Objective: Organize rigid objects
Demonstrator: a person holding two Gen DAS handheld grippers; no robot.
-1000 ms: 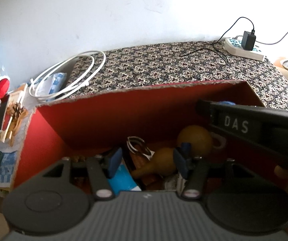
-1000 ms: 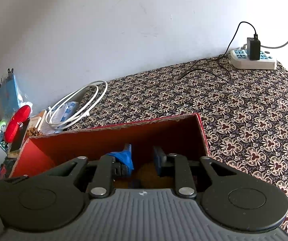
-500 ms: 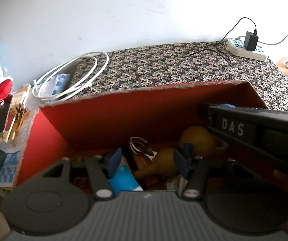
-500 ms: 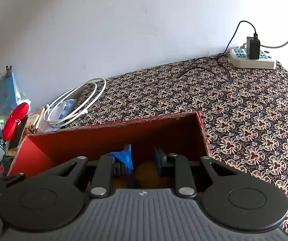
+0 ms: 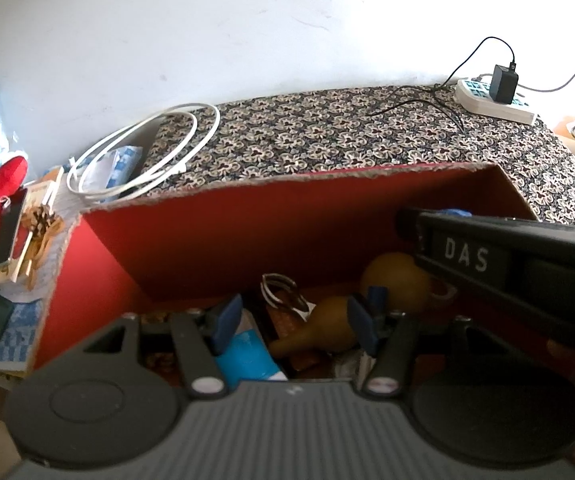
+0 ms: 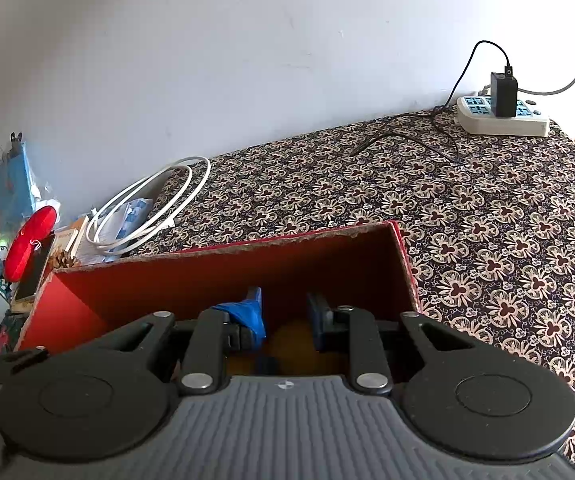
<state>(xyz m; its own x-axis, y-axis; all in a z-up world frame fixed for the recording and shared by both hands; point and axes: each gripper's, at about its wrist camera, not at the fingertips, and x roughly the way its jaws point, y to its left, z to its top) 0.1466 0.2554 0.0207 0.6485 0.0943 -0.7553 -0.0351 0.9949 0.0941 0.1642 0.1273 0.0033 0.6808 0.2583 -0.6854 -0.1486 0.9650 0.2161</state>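
A red cardboard box (image 5: 247,236) stands on the patterned table. Inside lie a brown gourd (image 5: 391,280), a blue-and-white tube (image 5: 247,356) and a coil of metal rings (image 5: 281,290). My left gripper (image 5: 293,322) is open and empty over the box, its fingers either side of the gourd's neck without touching it. My right gripper (image 6: 285,314) is open inside the same box (image 6: 215,276), above the gourd (image 6: 293,332); its body shows in the left wrist view (image 5: 507,256). A blue scrap clings to its left finger (image 6: 247,312).
A white cable coil (image 6: 149,210) lies left of the box. A power strip with a black charger (image 6: 501,114) sits at the table's far right. A red pouch (image 6: 29,232), a phone and clutter lie at the far left.
Both grippers have drifted slightly, so the box and table sit a little lower in view. Neither gripper has opened or shut.
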